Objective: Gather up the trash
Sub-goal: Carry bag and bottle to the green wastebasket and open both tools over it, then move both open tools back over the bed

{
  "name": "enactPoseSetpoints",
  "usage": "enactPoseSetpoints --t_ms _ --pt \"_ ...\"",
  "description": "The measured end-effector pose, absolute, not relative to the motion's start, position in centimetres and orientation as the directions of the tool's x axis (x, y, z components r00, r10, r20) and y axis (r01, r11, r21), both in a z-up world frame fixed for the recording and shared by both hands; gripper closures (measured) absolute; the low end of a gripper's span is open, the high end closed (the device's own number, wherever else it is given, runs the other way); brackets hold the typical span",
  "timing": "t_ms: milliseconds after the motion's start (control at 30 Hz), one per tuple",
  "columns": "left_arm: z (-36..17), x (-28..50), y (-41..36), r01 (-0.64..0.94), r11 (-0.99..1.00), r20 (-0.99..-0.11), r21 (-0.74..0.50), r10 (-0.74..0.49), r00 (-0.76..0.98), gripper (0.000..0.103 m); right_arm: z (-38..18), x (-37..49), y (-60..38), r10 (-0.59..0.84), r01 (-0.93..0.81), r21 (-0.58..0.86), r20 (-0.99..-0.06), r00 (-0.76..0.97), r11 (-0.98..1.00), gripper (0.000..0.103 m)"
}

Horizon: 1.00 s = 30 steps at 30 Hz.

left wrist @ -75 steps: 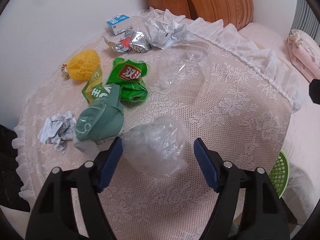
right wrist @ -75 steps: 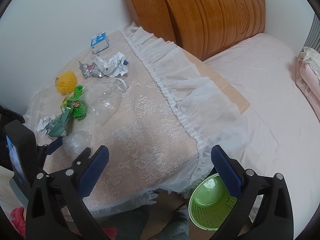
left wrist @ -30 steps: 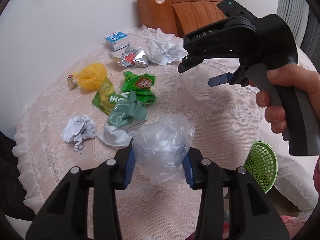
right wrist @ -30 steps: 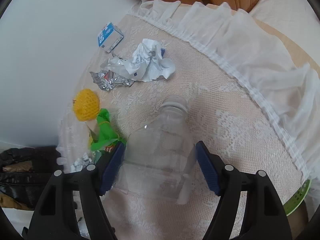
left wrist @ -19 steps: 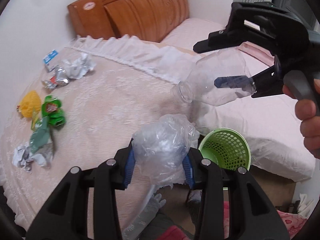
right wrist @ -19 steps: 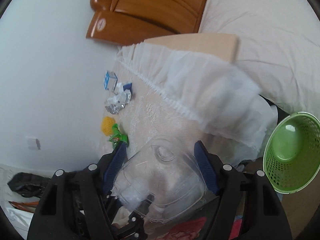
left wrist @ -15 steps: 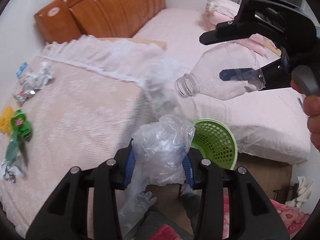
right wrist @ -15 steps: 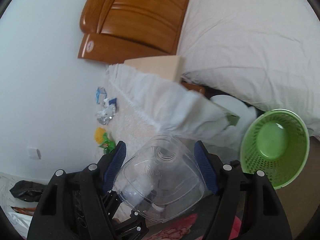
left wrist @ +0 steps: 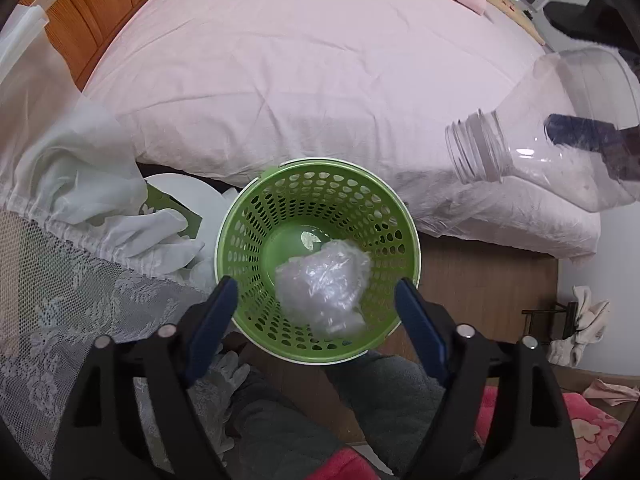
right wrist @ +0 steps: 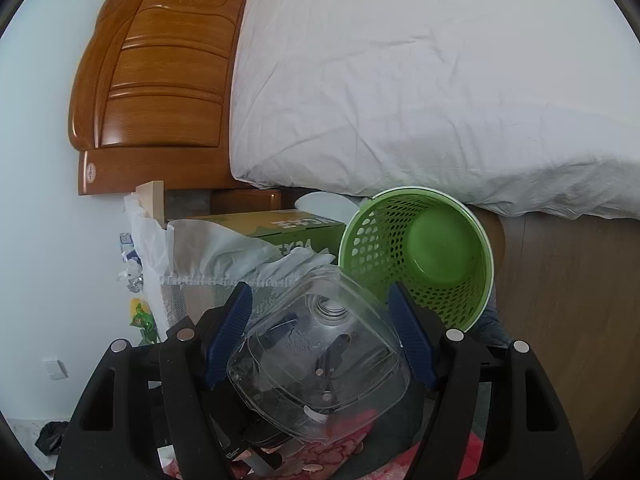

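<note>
My left gripper (left wrist: pixel 316 312) is open and empty, directly above the green perforated bin (left wrist: pixel 244 216). A crumpled clear plastic bag (left wrist: pixel 324 284) is inside the bin. My right gripper (right wrist: pixel 320 340) is shut on a clear plastic bottle (right wrist: pixel 320 356), mouth pointing away. The bottle also shows in the left wrist view (left wrist: pixel 552 128), at the right above the bed edge, beside the bin. In the right wrist view the green bin (right wrist: pixel 472 248) stands just beyond the bottle; the bag does not show there.
The bin stands on a wooden floor (left wrist: pixel 480 280) between the bed (left wrist: pixel 320 60) and the lace-covered table (left wrist: pixel 60 300). A green cardboard box (right wrist: pixel 280 228) lies by the bin. A wooden headboard (right wrist: pixel 160 80) rises behind. Leftover trash (right wrist: pixel 138 312) shows far left.
My left gripper carried the plastic bag from the table to over the bin, opened, and the bag dropped in. My right gripper picked up the bottle and brought it beside the bin.
</note>
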State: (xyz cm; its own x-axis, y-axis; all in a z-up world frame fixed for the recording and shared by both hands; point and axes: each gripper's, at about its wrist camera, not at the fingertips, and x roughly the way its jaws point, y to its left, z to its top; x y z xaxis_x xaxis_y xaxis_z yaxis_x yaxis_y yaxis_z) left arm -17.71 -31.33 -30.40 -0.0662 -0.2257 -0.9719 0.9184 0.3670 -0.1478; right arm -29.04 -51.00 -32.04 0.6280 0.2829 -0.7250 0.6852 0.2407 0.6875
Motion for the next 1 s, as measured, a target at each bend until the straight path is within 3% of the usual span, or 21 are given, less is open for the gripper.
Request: enactPoseSetpoints --t_ms 300,600,733,833,900,1000 --pt "-24.6 -16.3 -30.0 0.898 0.426 -0.956 -0.114 -0.294 0.018 0.010 -34.2 -29.3 -51.3 0.327 0.666 0.704 -0.708 0.627 0.248 0.032" --pt "-15.8 -11.8 -24.0 0.805 0.588 -0.917 -0.074 -0.357 0.177 0.008 -37.3 -26.7 -48.0 0.396 0.667 0.657 -0.749 0.530 0.351 0.032" --pt "-14.5 -10.1 -21.3 0.747 0.661 -0.912 -0.064 -0.342 0.225 0.008 -40.9 -24.7 -46.0 0.443 0.686 0.620 -0.773 0.453 0.381 0.032" --pt "-14.1 -8.9 -19.7 0.700 0.712 -0.916 -0.059 -0.318 0.246 0.008 -43.9 -23.1 -44.8 0.488 0.708 0.594 -0.780 0.391 0.382 0.029" --pt "-14.1 -8.3 -18.8 0.672 0.738 -0.919 -0.063 -0.306 0.250 0.008 -44.9 -22.7 -44.5 0.502 0.732 0.576 -0.783 0.367 0.364 0.014" --pt "-13.6 -7.6 -17.1 0.642 0.764 -0.917 -0.065 -0.299 0.262 0.008 -44.2 -22.5 -44.8 0.469 0.754 0.550 -0.804 0.364 0.358 0.011"
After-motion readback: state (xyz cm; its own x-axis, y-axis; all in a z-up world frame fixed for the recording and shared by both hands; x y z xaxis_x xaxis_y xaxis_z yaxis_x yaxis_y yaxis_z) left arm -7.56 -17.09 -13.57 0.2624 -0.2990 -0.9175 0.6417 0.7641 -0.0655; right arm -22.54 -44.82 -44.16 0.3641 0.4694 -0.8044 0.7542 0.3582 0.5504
